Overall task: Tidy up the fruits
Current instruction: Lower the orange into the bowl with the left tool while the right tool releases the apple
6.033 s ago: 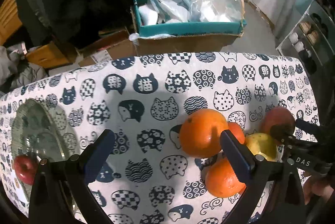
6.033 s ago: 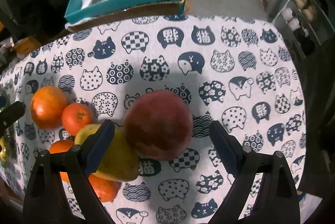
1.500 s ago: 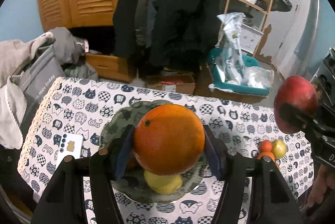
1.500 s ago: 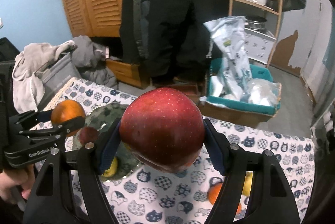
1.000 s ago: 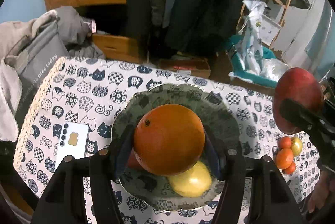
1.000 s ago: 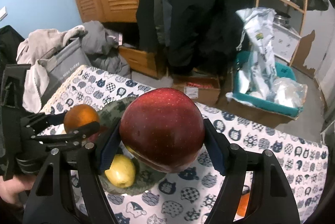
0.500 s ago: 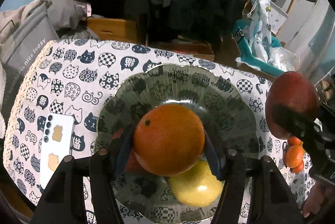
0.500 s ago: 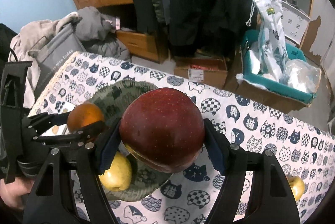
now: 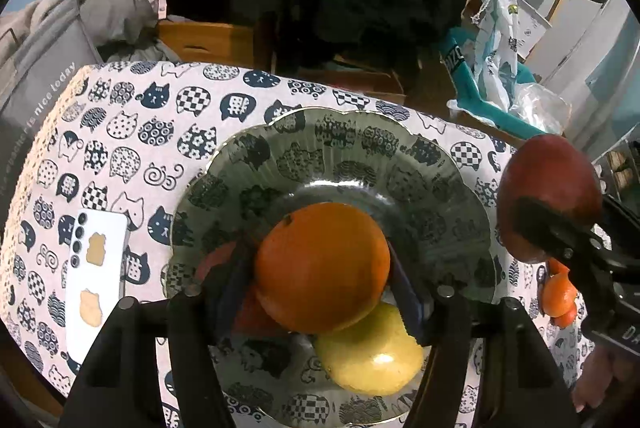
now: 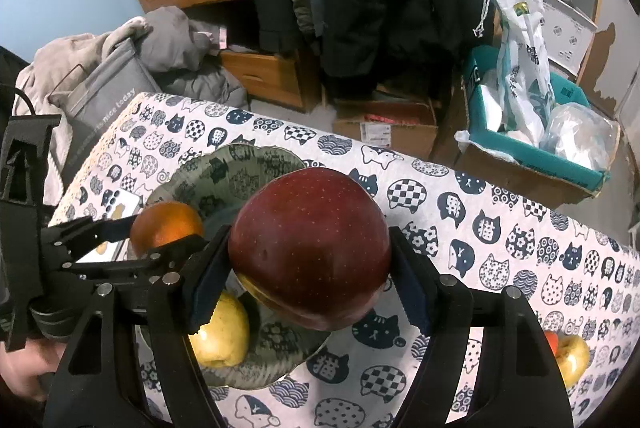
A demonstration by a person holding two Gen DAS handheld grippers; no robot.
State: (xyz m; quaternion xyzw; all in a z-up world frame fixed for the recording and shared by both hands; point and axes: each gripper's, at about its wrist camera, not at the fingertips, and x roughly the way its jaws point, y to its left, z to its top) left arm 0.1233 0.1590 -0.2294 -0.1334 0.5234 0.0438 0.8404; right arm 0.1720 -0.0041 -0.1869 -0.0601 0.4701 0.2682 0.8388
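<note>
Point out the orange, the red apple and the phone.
orange (image 9: 322,266), left wrist view, middle of its peel.
red apple (image 10: 310,244), right wrist view, centre of its speckled skin.
phone (image 9: 96,280), left wrist view, middle of its white back.

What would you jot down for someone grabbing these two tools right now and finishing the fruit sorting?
Left hand-held gripper: jaws opening around the orange, low over the glass plate.
Right hand-held gripper: shut on the red apple, beside the plate.
Done: yellow fruit and a red fruit are on the plate.
Left: release the orange, place the apple, fetch the small oranges and yellow fruit from the tablecloth.
</note>
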